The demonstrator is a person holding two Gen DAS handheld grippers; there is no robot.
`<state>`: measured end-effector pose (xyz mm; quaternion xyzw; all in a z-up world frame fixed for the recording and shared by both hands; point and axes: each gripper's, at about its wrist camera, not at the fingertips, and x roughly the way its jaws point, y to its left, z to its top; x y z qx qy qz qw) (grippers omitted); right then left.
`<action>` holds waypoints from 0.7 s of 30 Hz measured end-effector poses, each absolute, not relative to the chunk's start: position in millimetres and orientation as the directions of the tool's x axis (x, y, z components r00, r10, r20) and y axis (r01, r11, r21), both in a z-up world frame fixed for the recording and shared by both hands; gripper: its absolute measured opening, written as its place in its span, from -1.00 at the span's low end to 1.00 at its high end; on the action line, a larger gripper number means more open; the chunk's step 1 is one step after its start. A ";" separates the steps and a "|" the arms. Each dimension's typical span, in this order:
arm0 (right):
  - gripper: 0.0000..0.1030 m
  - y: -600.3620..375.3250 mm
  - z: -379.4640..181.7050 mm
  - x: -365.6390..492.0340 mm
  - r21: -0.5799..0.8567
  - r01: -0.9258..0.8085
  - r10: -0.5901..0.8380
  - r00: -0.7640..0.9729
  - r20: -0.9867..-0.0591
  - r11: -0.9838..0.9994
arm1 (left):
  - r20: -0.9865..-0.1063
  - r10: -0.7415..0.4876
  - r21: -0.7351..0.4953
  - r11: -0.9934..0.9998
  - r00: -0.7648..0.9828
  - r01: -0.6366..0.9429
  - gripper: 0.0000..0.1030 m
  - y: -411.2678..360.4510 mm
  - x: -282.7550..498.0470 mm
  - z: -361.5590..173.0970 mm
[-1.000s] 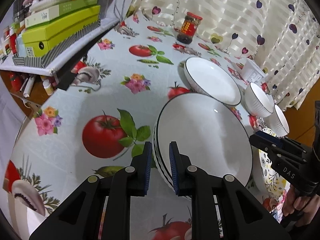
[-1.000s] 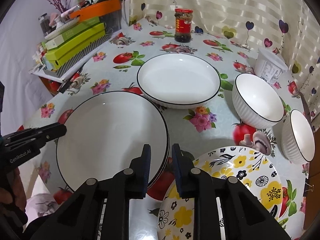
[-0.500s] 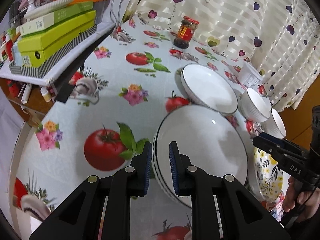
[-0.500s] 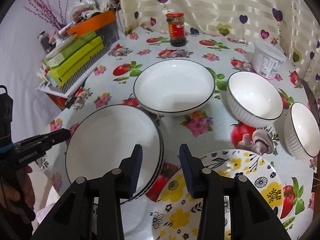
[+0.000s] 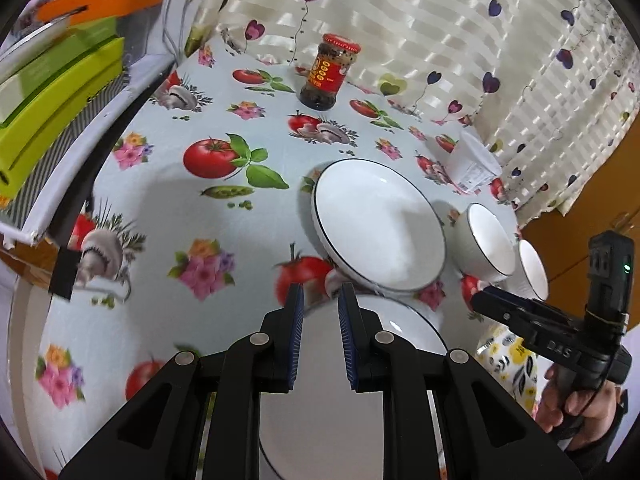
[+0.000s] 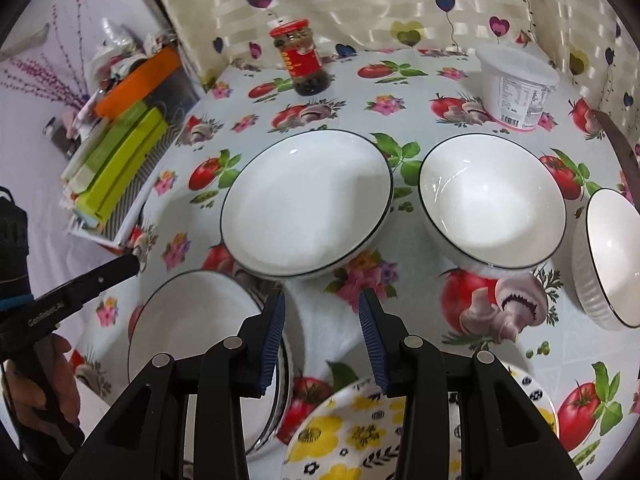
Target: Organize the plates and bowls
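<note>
Two ribbed bowls (image 6: 492, 208) flank a deep plate (image 6: 306, 204); left fingers (image 5: 294, 336) seemingly closed, right fingers (image 6: 370, 340) spread, empty.

two bowls (image 6: 492, 204), one jar (image 6: 300, 58), one tub (image 6: 516, 88)

We see a counter (image 6: 420, 280) covered in a pale cloth printed with tomatoes, mushrooms and flowers. On it sit a stack of white plates (image 6: 192, 332), a wide shallow white dish (image 6: 304, 204) behind the stack, two white bowls (image 6: 492, 208) (image 6: 608, 264) to its right, and a yellow flowered plate (image 6: 344, 436) nearest us. Farther back stand a red-lidded jar (image 6: 300, 60) and a white tub (image 6: 516, 88). At the left edge lie stacked green boxes (image 6: 120, 164).
</note>
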<state>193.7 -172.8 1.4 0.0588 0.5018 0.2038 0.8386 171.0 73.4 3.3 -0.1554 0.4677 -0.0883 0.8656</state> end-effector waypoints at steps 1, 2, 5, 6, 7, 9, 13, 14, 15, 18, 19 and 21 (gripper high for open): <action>-0.27 -173.0 0.5 197.4 0.313 -0.277 0.406 0.407 -0.818 0.909 | -0.784 -0.305 -0.354 0.935 0.540 0.014 -0.64 73.0 176.4 2.5; -0.27 -173.3 -0.5 200.4 0.318 -0.269 0.406 0.404 -0.819 0.909 | -0.785 -0.320 -0.365 0.931 0.531 0.022 -0.64 72.7 183.3 1.4; -0.27 -173.8 -4.7 211.3 0.320 -0.248 0.397 0.397 -0.827 0.914 | -0.789 -0.358 -0.394 0.918 0.499 0.035 -0.64 73.3 204.9 -4.8; -0.27 -173.6 -6.6 214.2 0.323 -0.240 0.395 0.392 -0.831 0.916 | -0.793 -0.365 -0.399 0.916 0.488 0.037 -0.64 73.2 211.1 -7.4; -0.27 -173.4 -8.9 217.6 0.328 -0.231 0.395 0.385 -0.834 0.916 | -0.796 -0.381 -0.411 0.911 0.470 0.042 -0.64 73.0 218.1 -10.8; -0.27 -173.2 -12.4 222.6 0.333 -0.220 0.395 0.377 -0.838 0.917 | -0.805 -0.392 -0.418 0.907 0.444 0.043 -0.64 72.6 231.4 -17.2; -0.27 -173.1 -16.9 231.3 0.327 -0.201 0.381 0.371 -0.847 0.923 | -0.819 -0.395 -0.406 0.911 0.417 0.064 -0.64 69.1 249.3 -25.3; -0.27 -172.9 -18.0 234.0 0.327 -0.196 0.378 0.369 -0.849 0.925 | -0.821 -0.399 -0.407 0.910 0.408 0.071 -0.64 67.7 253.3 -27.5; -0.27 -173.0 -18.9 236.1 0.327 -0.192 0.377 0.368 -0.850 0.925 | -0.824 -0.400 -0.405 0.911 0.400 0.077 -0.64 66.4 257.0 -29.9; -0.27 -171.8 -21.5 242.5 0.326 -0.181 0.371 0.364 -0.854 0.928 | -0.829 -0.406 -0.407 0.910 0.384 0.083 -0.64 63.6 265.9 -37.0; -0.27 -171.4 -22.3 244.5 0.325 -0.179 0.369 0.362 -0.856 0.929 | -0.830 -0.407 -0.409 0.909 0.382 0.080 -0.64 63.2 269.0 -38.7; -0.27 -170.1 -23.7 246.9 0.322 -0.180 0.367 0.360 -0.858 0.929 | -0.831 -0.409 -0.413 0.908 0.376 0.074 -0.64 63.3 272.5 -43.1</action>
